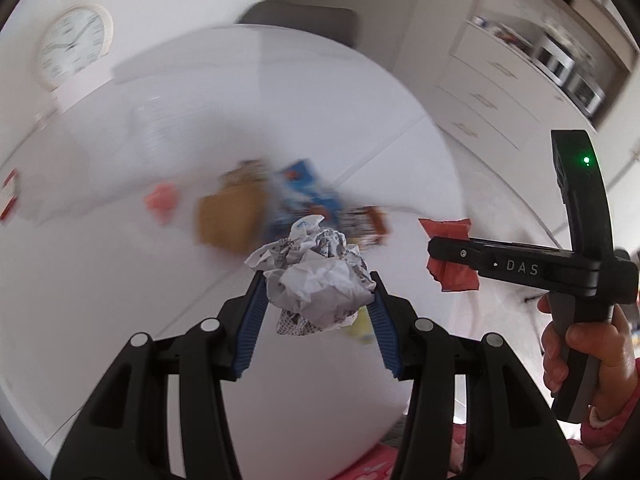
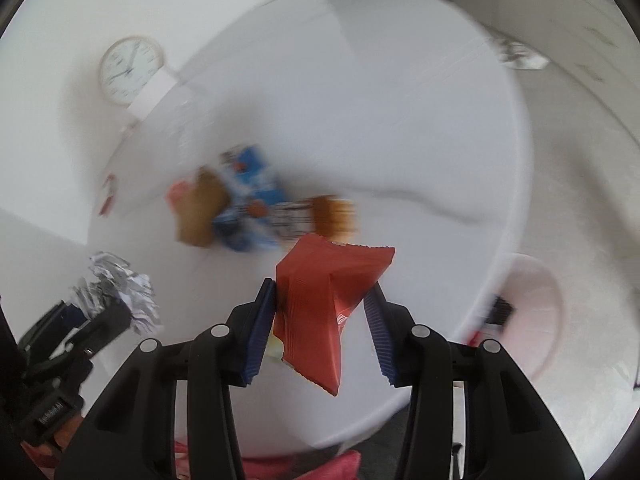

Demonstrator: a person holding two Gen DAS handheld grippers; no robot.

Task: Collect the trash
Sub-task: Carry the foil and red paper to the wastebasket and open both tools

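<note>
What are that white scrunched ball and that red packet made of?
The crumpled ball looks like printed paper: matte, sharply creased, with grey print. The red packet looks like thin plastic or foil film: smooth, slightly glossy, with a serrated top edge; which of the two I can't tell.

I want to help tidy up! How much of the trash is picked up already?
Two pieces are in hand: the left gripper holds a crumpled paper ball, and the right gripper holds a red wrapper. Left on the white table: a blue packet, a brown bag and other blurry wrappers. Nothing looks binned yet.
</note>
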